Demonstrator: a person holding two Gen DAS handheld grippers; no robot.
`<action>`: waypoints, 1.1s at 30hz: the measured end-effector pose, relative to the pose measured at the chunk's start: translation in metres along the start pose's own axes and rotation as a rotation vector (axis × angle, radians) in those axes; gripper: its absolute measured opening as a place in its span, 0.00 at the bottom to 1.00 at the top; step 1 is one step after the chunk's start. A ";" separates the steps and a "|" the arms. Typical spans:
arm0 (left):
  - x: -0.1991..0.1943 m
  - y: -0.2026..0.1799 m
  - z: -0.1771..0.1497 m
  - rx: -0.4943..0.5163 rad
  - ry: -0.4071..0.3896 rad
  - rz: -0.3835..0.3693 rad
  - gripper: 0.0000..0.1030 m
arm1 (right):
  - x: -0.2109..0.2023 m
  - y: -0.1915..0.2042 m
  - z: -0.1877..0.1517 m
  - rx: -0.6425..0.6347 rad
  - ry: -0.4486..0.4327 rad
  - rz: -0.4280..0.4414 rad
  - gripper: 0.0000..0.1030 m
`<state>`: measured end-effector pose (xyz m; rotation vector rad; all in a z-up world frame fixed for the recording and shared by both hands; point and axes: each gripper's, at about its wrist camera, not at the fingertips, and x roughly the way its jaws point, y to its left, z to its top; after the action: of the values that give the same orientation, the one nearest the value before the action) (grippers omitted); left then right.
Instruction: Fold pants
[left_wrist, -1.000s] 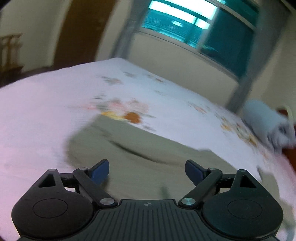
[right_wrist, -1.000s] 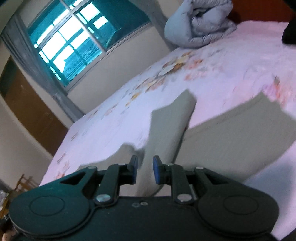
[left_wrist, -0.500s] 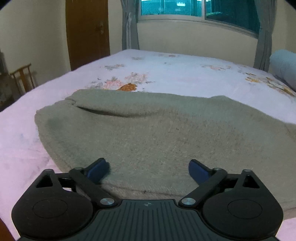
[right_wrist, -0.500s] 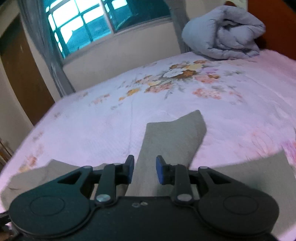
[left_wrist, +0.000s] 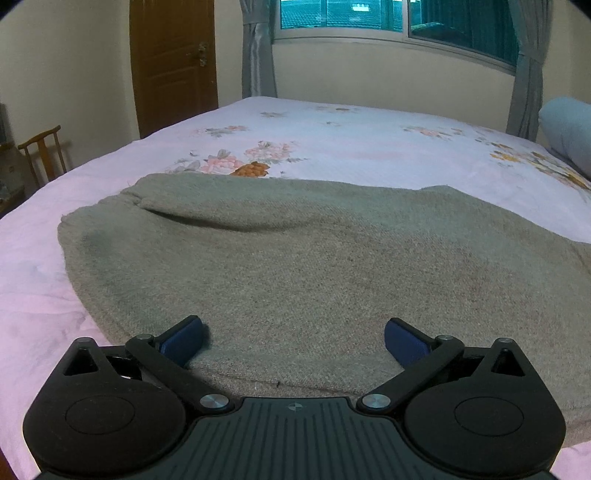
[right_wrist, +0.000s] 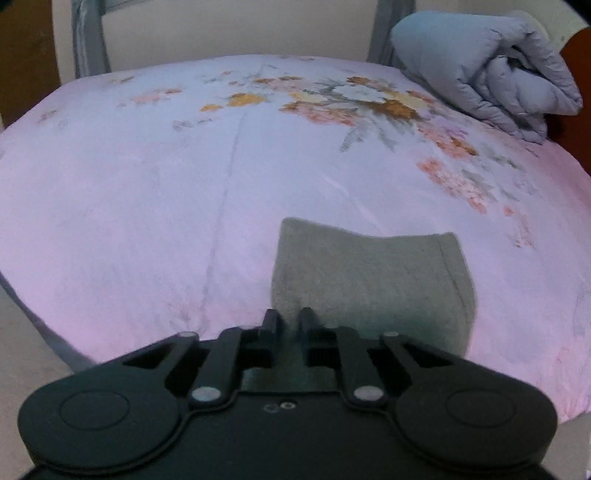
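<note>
On the bed (left_wrist: 37, 280), which is covered by a pale pink sheet printed with flowers, the grey-green knit pants (left_wrist: 314, 251) lie spread flat. In my left wrist view they fill most of the lower frame. The cloth runs from a rounded edge at the left across to the right border, with one soft fold creasing it near the far left side.

My left gripper (left_wrist: 293, 332) hangs low over the near edge of the pants. Its blue fingers (left_wrist: 183, 338) are spread wide and opening. Cloth lies below the gap between them, but neither finger presses on it.

In the right wrist view I see one leg of the pants (right_wrist: 369, 273) stretched away from me over the bed (right_wrist: 147, 184), ending in a straight hem. My right gripper (right_wrist: 290, 319) sits at the near left edge of that leg. Its fingers are drawn close together with only a narrow slit between them. The cloth runs right up to them and under the gripper body, but I cannot tell whether any of it is pinched there.

At the far right corner of the bed rests a rolled grey-blue quilt (right_wrist: 498, 62), well apart from the pants. Its end also shows at the right edge of my left view. Beyond the bed my left view shows a brown wooden door (left_wrist: 171, 62), a wooden chair (left_wrist: 42, 151) by the wall, and a window (left_wrist: 388, 18) flanked by grey curtains (left_wrist: 256, 48).
</note>
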<state>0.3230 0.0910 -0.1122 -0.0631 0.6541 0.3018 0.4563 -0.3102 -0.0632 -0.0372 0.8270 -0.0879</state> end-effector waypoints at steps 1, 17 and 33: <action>0.000 0.000 0.000 0.000 0.000 -0.001 1.00 | -0.016 -0.007 0.001 0.033 -0.043 0.012 0.00; -0.002 0.005 0.002 0.045 0.027 -0.067 1.00 | -0.212 -0.196 -0.178 0.712 -0.347 0.017 0.00; -0.003 0.010 0.000 0.075 0.035 -0.110 1.00 | -0.101 -0.208 -0.168 1.044 -0.107 0.237 0.00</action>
<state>0.3176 0.1001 -0.1094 -0.0329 0.6932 0.1706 0.2512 -0.5077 -0.0893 1.0275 0.5944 -0.2814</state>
